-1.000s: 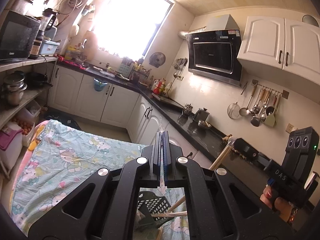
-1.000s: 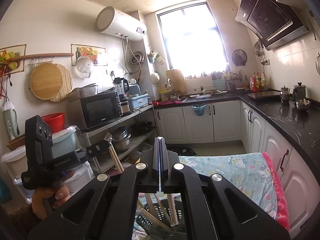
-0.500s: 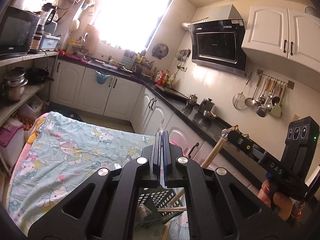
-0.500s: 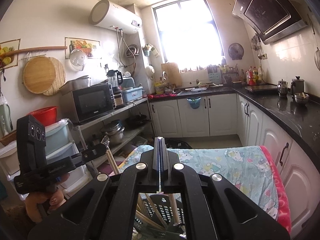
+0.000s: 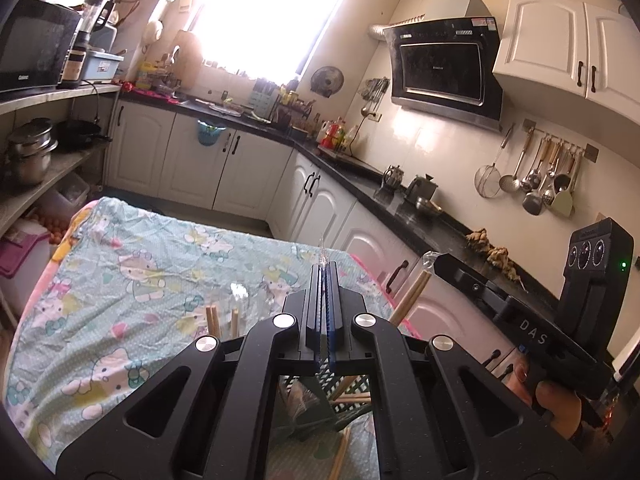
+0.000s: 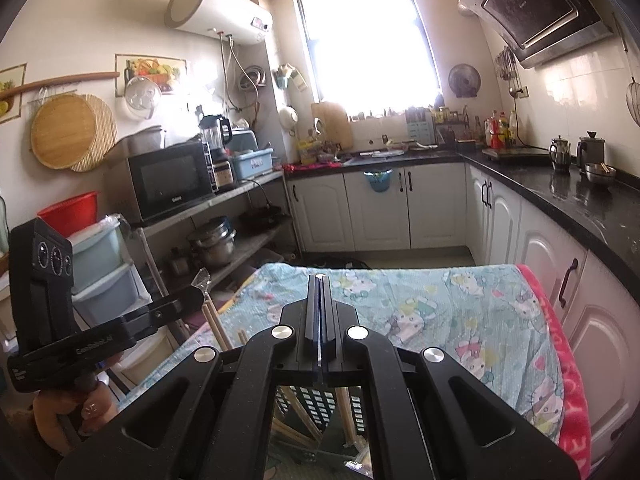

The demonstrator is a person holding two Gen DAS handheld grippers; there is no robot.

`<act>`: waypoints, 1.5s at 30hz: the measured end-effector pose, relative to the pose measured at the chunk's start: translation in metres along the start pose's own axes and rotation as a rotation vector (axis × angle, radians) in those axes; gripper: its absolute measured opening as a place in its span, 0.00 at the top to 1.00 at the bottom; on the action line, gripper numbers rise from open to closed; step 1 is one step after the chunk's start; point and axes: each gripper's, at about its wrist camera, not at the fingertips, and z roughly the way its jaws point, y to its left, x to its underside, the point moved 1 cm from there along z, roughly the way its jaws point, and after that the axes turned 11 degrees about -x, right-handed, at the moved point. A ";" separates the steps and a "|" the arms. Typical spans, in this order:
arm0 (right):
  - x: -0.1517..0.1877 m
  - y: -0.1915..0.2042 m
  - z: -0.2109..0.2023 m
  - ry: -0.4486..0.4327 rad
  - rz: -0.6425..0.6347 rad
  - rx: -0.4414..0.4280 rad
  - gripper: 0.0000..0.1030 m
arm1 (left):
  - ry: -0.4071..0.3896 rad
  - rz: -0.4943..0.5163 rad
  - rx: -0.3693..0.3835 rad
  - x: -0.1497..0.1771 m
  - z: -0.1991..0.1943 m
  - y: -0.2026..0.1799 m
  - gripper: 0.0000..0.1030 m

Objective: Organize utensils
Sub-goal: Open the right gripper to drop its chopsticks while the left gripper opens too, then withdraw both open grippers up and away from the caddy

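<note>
My left gripper is shut, and a sliver of clear plastic wrapper sticks out past its tips. In the right wrist view the left gripper pinches that wrapper, with a pair of wooden chopsticks hanging below it. My right gripper is shut too. The left wrist view shows the right gripper holding a wrapper with wooden chopsticks slanting down from it. Both pairs reach toward a dark green perforated basket below the grippers, which holds several more chopsticks.
The basket sits on a table under a teal cartoon-print cloth with a pink edge. A black counter on white cabinets runs along the right. Open shelves with a microwave and pots stand on the left.
Both grippers have sunk toward the table and tipped down a little. More of the cloth and the upright chopstick tips now show. Both grips are unchanged.
</note>
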 end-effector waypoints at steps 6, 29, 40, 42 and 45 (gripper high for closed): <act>0.013 -0.004 0.010 0.033 0.008 0.014 0.99 | 0.026 -0.007 -0.015 0.009 0.008 0.005 1.00; 0.034 -0.015 0.010 0.099 0.058 0.068 0.68 | 0.051 -0.039 -0.055 0.020 0.002 0.020 0.58; 0.040 -0.006 -0.009 0.107 0.035 0.071 0.50 | 0.054 -0.078 -0.084 0.020 -0.023 0.035 0.11; 0.041 -0.003 -0.014 0.104 0.028 0.072 0.47 | 0.053 -0.078 -0.086 0.021 -0.027 0.037 0.11; 0.043 0.002 -0.020 0.101 0.022 0.071 0.44 | 0.057 -0.082 -0.098 0.025 -0.033 0.040 0.11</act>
